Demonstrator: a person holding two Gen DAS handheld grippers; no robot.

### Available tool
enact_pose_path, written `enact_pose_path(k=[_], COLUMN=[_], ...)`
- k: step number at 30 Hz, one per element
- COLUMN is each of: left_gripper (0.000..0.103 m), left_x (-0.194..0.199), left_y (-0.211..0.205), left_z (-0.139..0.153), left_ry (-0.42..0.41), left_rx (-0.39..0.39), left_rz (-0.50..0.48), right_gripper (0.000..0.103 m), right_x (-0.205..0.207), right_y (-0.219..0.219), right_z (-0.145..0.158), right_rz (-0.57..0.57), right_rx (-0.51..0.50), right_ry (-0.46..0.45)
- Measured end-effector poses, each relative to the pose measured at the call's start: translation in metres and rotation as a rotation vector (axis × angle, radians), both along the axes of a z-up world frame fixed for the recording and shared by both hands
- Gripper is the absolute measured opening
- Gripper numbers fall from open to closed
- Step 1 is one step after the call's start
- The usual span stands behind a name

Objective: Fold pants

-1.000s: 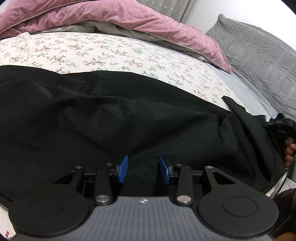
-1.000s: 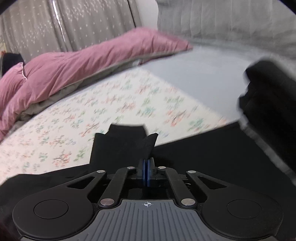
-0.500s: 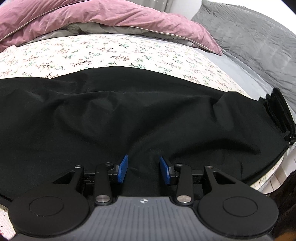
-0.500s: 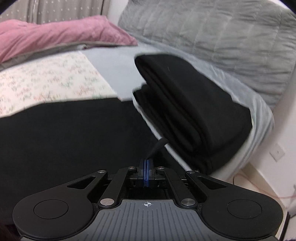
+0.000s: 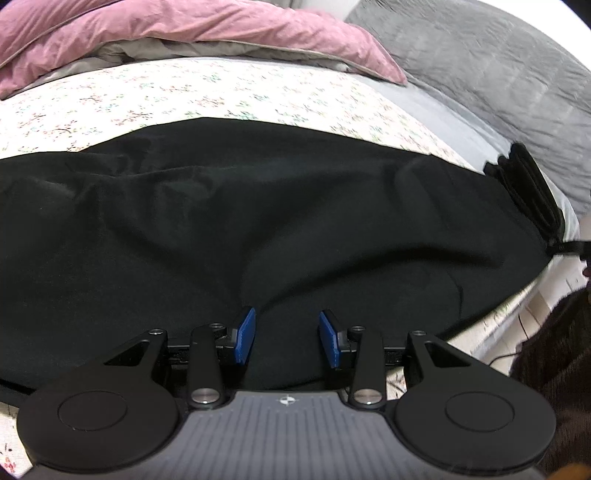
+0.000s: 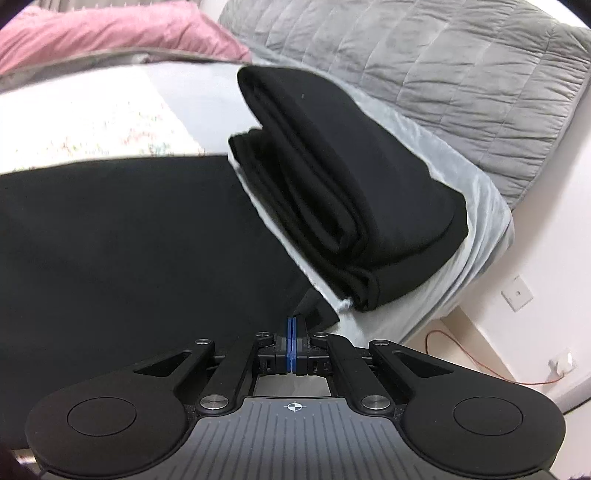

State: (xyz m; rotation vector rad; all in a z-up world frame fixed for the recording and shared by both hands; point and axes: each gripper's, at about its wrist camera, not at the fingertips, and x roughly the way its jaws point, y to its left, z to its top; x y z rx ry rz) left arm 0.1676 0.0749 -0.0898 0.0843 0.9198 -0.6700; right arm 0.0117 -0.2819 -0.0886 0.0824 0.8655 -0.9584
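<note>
Black pants (image 5: 258,206) lie spread wide across the floral sheet (image 5: 184,96) of a bed. My left gripper (image 5: 288,338) is open just above their near edge, its blue pads apart with black cloth lying between and below them; the pads do not press on it. My right gripper (image 6: 291,341) is shut on a small corner of the pants (image 6: 129,240), which sticks up from between its pads at the bed's right end.
A folded stack of black cloth (image 6: 351,184) sits on the pale grey sheet (image 6: 461,206) beside the pants' end, also visible as the stack (image 5: 528,184). A pink duvet (image 5: 184,33) and grey quilt (image 5: 498,74) lie behind. Floor, wall socket (image 6: 517,293) and orange cable (image 6: 480,354) are beyond the bed's edge.
My right gripper swung to the right with the pants' corner still pinched, drawing the cloth out flat toward the folded stack. My left gripper rolled a little and stayed in place.
</note>
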Motion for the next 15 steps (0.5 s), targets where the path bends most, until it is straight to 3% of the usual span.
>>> enact_pose_path(k=[6, 13, 15], left_gripper=[0.044, 0.065, 0.066], left_x=[0.005, 0.029, 0.044], left_y=[0.011, 0.024, 0.02], left_z=[0.009, 0.04, 0.043], left_ry=[0.011, -0.115, -0.112], left_rx=[-0.046, -0.079, -0.073], left_rz=[0.026, 0.117, 0.155], right_gripper=[0.003, 0.03, 0.052], right_x=[-0.006, -0.011, -0.001], right_y=[-0.001, 0.01, 0.018], right_z=[0.008, 0.048, 0.06], right_rz=[0.0, 0.106, 0.175], right_rx=[0.044, 0.061, 0.059], right_ry=[0.004, -0.114, -0.147])
